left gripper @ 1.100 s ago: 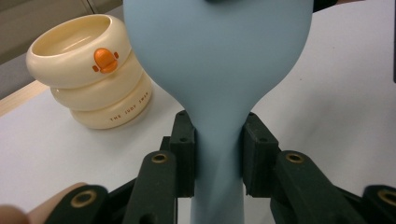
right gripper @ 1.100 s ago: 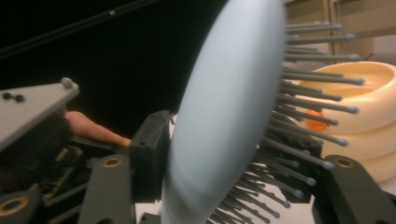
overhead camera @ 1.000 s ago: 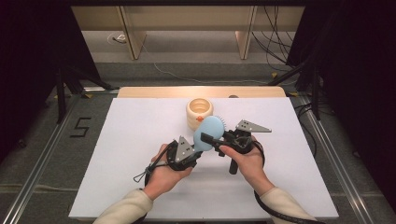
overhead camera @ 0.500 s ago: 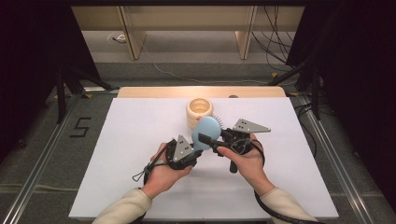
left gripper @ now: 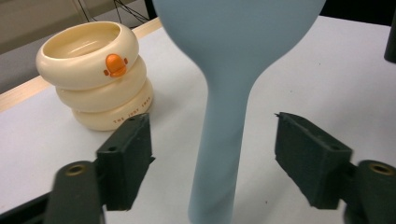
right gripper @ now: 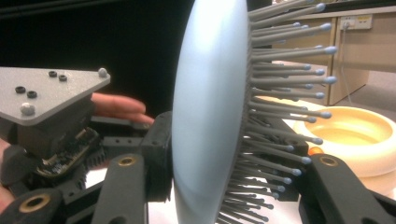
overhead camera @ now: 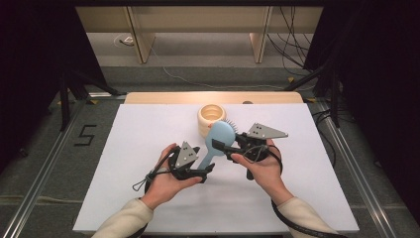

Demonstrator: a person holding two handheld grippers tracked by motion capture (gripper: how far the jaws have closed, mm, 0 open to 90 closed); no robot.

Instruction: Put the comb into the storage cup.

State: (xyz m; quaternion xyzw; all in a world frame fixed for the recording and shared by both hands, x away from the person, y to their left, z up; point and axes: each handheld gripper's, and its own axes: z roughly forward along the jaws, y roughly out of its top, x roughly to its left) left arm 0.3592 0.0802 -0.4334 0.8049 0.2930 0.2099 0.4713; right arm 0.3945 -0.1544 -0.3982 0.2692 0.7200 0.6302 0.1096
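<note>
A light blue hairbrush [overhead camera: 218,135] hangs above the white mat, bristles facing away from me. My right gripper [overhead camera: 224,146] is shut on its oval head [right gripper: 205,116], one jaw on the smooth back and the other among the bristles. Its handle [left gripper: 219,140] points down between the jaws of my left gripper [left gripper: 215,144], which have just been opening; a gap shows on each side and neither pad touches it. In the high view the left gripper [overhead camera: 207,169] sits just left of the right one. A cream stack of three rings [overhead camera: 211,119] with an orange duck mark [left gripper: 116,65] stands behind the brush.
The white mat [overhead camera: 148,129] covers the table, with a wooden edge [overhead camera: 163,97] at the back. Metal rails [overhead camera: 346,158] run along both sides, and a floor mark "5" [overhead camera: 85,135] lies to the left. Cables [overhead camera: 292,54] trail at the back right.
The left gripper's jaws have spread apart and come off the brush handle. Both hands stay where they were, and the right gripper keeps its hold on the brush head.
</note>
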